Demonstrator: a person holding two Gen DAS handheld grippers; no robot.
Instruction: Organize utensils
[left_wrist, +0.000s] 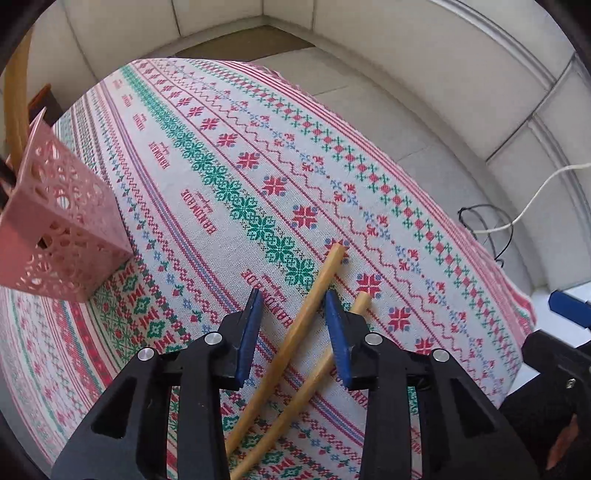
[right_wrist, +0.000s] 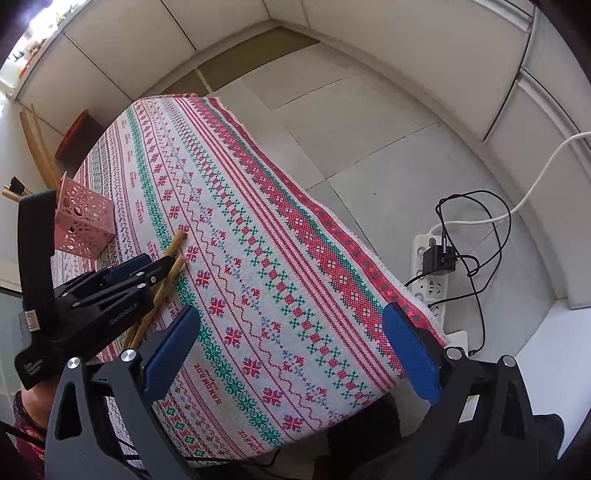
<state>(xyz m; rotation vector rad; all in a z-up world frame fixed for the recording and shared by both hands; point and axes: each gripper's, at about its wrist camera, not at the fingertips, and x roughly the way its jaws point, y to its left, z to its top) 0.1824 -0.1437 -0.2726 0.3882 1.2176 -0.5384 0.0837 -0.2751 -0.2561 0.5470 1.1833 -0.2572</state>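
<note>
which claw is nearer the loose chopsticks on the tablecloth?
Left. The left claw is open and straddles one of the chopsticks, its tips right over the pair. The right claw is open, off to the side above bare tablecloth.

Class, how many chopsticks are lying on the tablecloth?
2. One lies between the left claw's open jaws; the other lies just right of it, under the right-hand jaw. More may stand in the pink holder.

Two bamboo chopsticks lying side by side on patterned cloth, pink lattice holder upright nearby
</note>
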